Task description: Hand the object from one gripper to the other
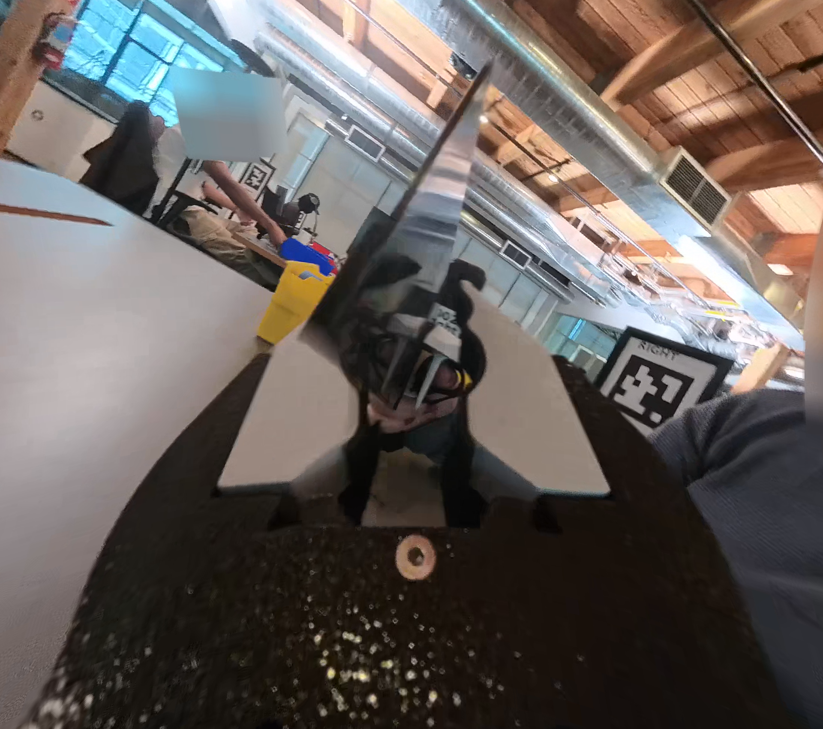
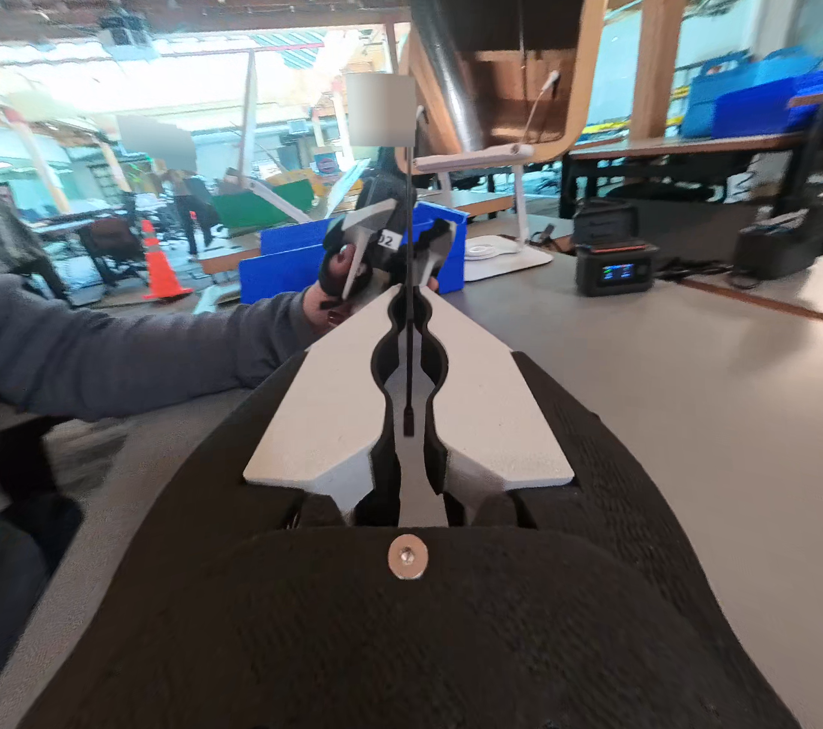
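The object is a thin, shiny, mirror-like plate (image 1: 427, 217). In the left wrist view it stands upright between my left gripper's white fingers and reflects the scene. My left gripper (image 1: 392, 342) is open, with a gap on each side of the plate. In the right wrist view the plate (image 2: 408, 373) shows edge-on as a thin dark line. My right gripper (image 2: 408, 289) is shut on it at the fingertips. The left gripper (image 2: 394, 248) sits just beyond, held by a gloved hand, its fingers spread to either side of the plate.
A grey table (image 2: 623, 395) lies below. On it are a blue bin (image 2: 285, 266), a white stand (image 2: 512, 253) and a dark power unit (image 2: 617, 268). A yellow bin (image 1: 294, 302) stands beyond the plate. A sleeved arm (image 2: 133, 342) reaches in from the left. People sit in the background. The tips of one gripper are about 5 centimetres away from the tips of the other.
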### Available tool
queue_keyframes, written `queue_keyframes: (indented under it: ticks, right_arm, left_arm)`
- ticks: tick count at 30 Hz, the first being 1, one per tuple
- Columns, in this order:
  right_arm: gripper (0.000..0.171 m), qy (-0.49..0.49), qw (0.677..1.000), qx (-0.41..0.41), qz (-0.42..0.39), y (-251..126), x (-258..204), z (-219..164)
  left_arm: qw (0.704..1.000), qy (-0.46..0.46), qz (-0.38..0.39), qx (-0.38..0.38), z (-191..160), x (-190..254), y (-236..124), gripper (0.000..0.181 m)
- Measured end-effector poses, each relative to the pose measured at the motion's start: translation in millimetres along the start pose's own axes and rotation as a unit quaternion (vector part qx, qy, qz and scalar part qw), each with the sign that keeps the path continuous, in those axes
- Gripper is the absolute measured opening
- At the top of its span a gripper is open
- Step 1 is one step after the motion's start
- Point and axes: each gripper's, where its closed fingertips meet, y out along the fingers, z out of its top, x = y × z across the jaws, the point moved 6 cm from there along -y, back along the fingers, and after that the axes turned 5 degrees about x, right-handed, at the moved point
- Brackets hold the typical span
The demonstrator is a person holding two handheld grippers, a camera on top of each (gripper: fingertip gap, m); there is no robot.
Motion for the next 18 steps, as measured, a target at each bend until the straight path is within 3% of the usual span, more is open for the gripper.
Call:
queue_keyframes:
  ticks: [4,8,10,12,15,17,18]
  right_arm:
    - [0.000,-0.158,0.986,-0.004,-0.059,-3,-2,5]
    - [0.000,-0.357,0.926,-0.040,-0.113,1,-9,0]
    - [0.000,-0.475,0.866,-0.079,-0.135,5,-13,-8]
    - [0.000,-0.592,0.785,-0.125,-0.136,12,-18,-19]
    - [0.000,-0.729,0.654,-0.167,-0.118,24,-30,-33]
    - [0.000,-0.771,0.601,-0.177,-0.117,32,-35,-38]
    - [0.000,-0.775,0.596,-0.178,-0.109,35,-38,-41]
  left_arm:
    - [0.997,-0.031,0.066,0.003,1,-17,-4,0.083]
    - [0.994,-0.081,0.076,0.005,-1,-25,-6,0.090]
    - [0.992,-0.113,0.062,0.009,-2,-25,-7,0.089]
    - [0.989,-0.143,0.046,0.013,-3,-26,-7,0.083]
    - [0.984,-0.173,0.027,0.015,-5,-27,-7,0.059]
    - [0.984,-0.176,0.028,0.019,-5,-28,-9,0.039]
    - [0.984,-0.171,0.035,0.017,-6,-30,-10,0.027]
